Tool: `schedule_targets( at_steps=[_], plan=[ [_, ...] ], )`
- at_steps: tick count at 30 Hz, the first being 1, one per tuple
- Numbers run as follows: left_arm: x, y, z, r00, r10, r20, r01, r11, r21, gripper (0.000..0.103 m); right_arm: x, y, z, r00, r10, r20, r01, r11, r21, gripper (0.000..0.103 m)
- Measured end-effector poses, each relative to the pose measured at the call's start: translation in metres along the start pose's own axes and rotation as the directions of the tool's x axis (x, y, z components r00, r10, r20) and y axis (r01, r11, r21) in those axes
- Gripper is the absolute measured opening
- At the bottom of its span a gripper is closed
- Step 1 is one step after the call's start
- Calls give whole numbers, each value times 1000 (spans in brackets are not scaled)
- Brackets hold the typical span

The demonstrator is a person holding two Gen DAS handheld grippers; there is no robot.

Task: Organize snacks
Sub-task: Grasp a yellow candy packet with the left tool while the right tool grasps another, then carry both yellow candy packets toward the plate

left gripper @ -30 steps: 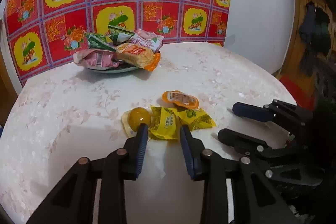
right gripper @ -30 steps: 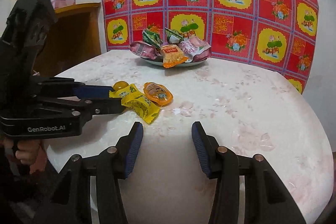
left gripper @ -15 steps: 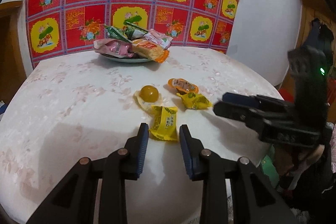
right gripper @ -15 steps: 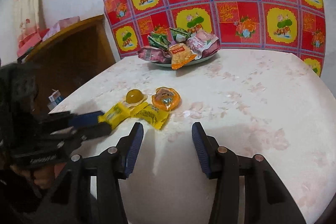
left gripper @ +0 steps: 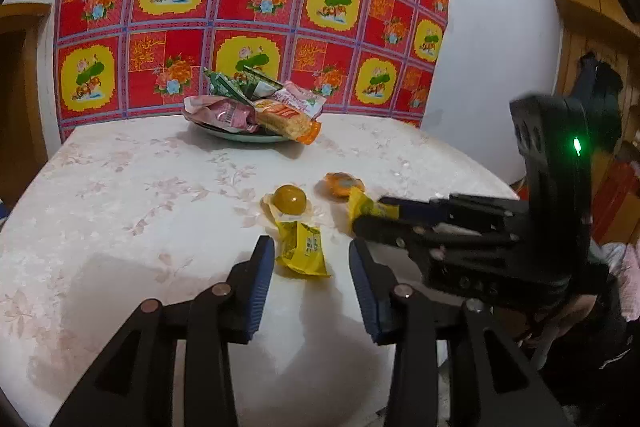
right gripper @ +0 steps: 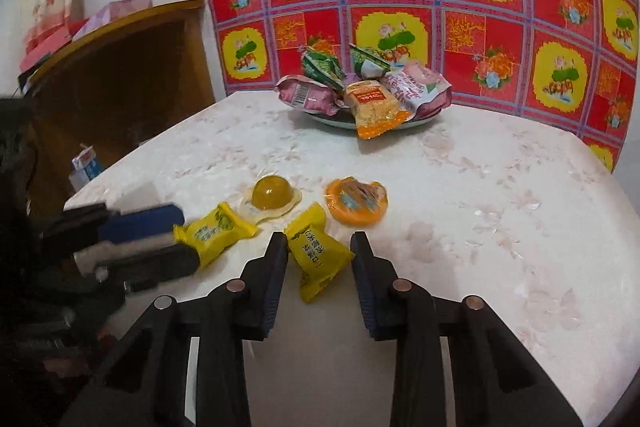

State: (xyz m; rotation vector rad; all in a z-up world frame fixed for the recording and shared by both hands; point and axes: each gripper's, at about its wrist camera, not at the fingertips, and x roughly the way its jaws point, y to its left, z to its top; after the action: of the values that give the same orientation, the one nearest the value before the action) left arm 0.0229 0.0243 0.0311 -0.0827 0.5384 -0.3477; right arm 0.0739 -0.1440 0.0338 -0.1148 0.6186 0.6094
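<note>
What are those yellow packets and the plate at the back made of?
The yellow packets look like thin glossy plastic film: crimped ends, creases, printed faces. The plate seems to be glazed ceramic or smooth plastic, with a pale green shiny rim; mostly hidden under wrapped snacks, so I cannot tell which.

Your left tool [left gripper: 311,259] is angled down low over the bench, jaws opening; your right tool [right gripper: 319,251] tilts down too, jaws closing, its fingers [left gripper: 404,213] crossing ahead of the left
</note>
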Motion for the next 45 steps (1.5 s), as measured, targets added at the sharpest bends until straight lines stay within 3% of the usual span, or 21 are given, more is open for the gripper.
schedule_targets(
  at_steps=[6,9,19,20,22,24,32,38,45],
  plan=[
    [6,3,-1,1000,13,-13,-13,1000,-13,40,-15,1,-10,1000,-4,-16,3,997,-72,34],
    [12,-2,0,999,31,-26,-31,1000,4,40,-16,5,-13,999,-43,-5,42,995,-90,47],
    [17,-1,-1,999,41,-33,-42,999,-7,33,-14,-9,-11,999,12,30,-12,1000,14,48],
    [17,-2,-1,998,47,-32,-47,999,-3,33,-13,-11,-10,999,14,34,-15,999,38,47],
    [17,-4,-2,998,61,-31,-61,998,0,32,-11,-12,-9,999,-11,39,9,998,58,29],
    [16,-3,-2,997,68,-29,-68,998,-10,27,-11,-9,-11,998,-38,43,37,999,32,29],
    [7,0,-7,998,64,-11,-65,995,-73,26,-27,3,-22,999,-38,37,40,998,-55,29],
    [5,3,-7,999,36,-5,-36,994,-104,24,-33,-1,-25,997,-32,72,34,999,-28,28],
    [-5,-8,2,998,61,22,-60,996,-59,24,-43,1,-15,993,-36,111,42,998,-46,27]
  ],
)
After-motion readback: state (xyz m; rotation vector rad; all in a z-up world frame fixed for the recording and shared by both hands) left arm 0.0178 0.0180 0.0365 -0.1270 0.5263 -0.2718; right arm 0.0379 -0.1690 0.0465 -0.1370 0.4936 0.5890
